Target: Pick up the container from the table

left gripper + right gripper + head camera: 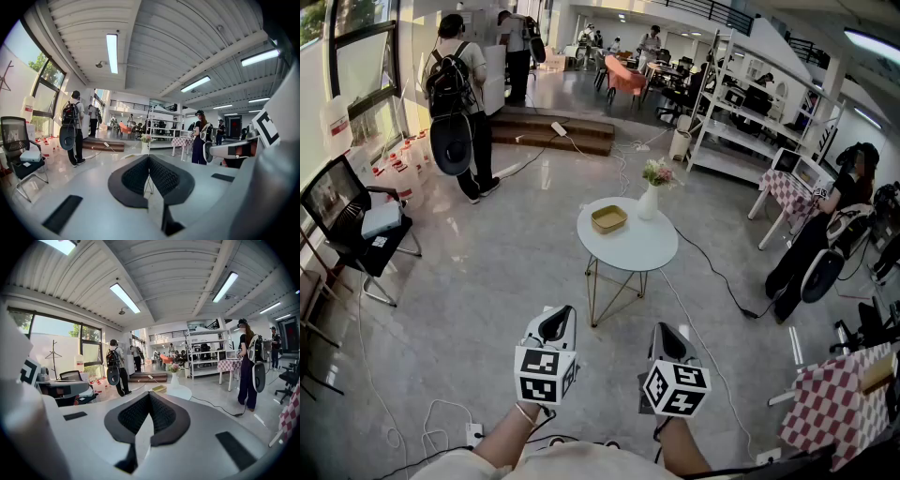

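We hold the left gripper (555, 325) and right gripper (671, 339) nearest us, jaws pressed together on nothing, while farther ahead the yellow container (608, 219) sits on the round white table (630, 253), just left of the flower vase (649, 201).

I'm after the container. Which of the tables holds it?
The round white table straight ahead: the shallow yellow container sits on it beside a white flower vase. The other tables wear red-checked cloths.
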